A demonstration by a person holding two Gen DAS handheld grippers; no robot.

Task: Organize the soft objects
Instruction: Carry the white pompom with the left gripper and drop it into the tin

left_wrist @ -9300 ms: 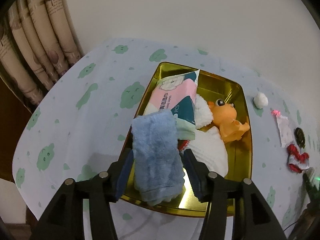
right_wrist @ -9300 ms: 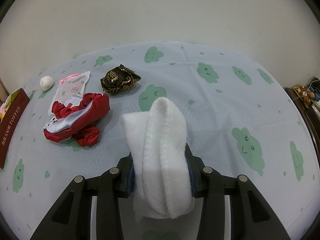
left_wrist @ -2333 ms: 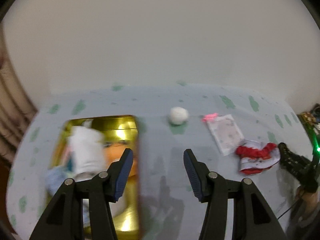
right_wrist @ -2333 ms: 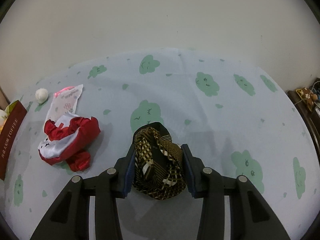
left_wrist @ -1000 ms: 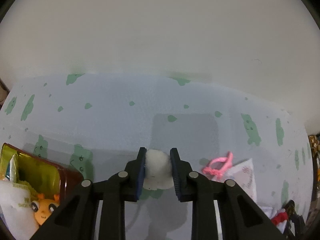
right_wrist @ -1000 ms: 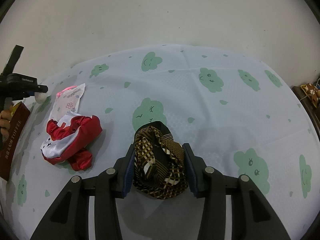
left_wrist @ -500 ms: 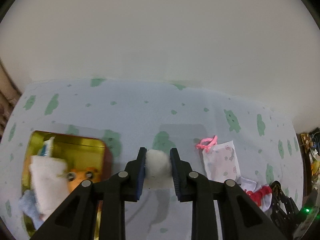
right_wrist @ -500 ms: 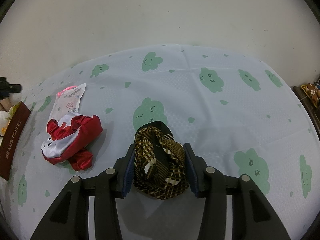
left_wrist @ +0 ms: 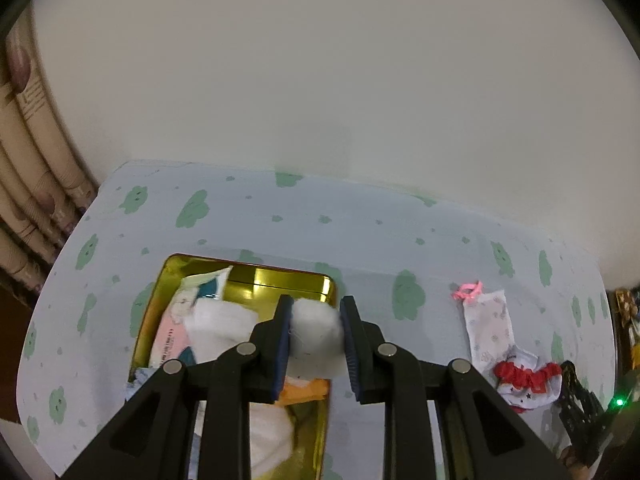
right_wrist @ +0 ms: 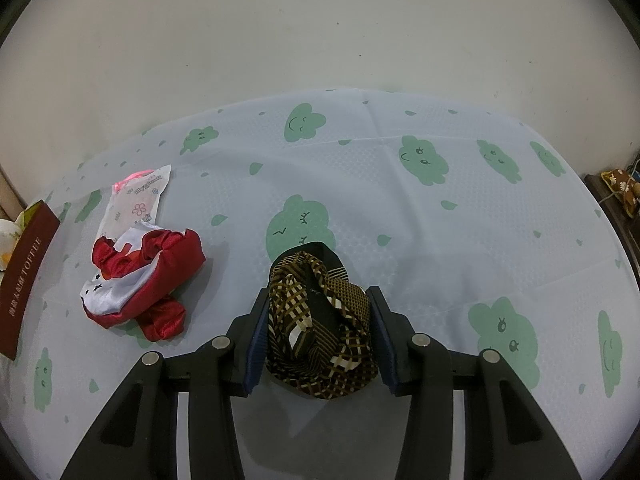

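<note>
My left gripper (left_wrist: 315, 320) is shut on a white fluffy ball (left_wrist: 316, 332) and hangs above the right end of the gold tin (left_wrist: 280, 276). The tin holds a tissue pack (left_wrist: 176, 328), white cloths (left_wrist: 216, 328), an orange toy (left_wrist: 302, 390) and a blue cloth. My right gripper (right_wrist: 319, 320) is shut on a brown checked scarf (right_wrist: 320, 332) just above the tablecloth. A red and white satin cloth (right_wrist: 140, 276) lies to its left, also in the left wrist view as the red and white cloth (left_wrist: 524, 380).
A flat floral packet with a pink loop (right_wrist: 138, 200) lies behind the red cloth, the same packet (left_wrist: 490, 328) right of the tin. The tin's dark red side (right_wrist: 26, 276) shows at the far left. A curtain (left_wrist: 28, 160) hangs left; a wall stands behind the table.
My left gripper has carried the white ball up and leftward, from the table beside the packet to above the tin. The right gripper with the scarf has not moved.
</note>
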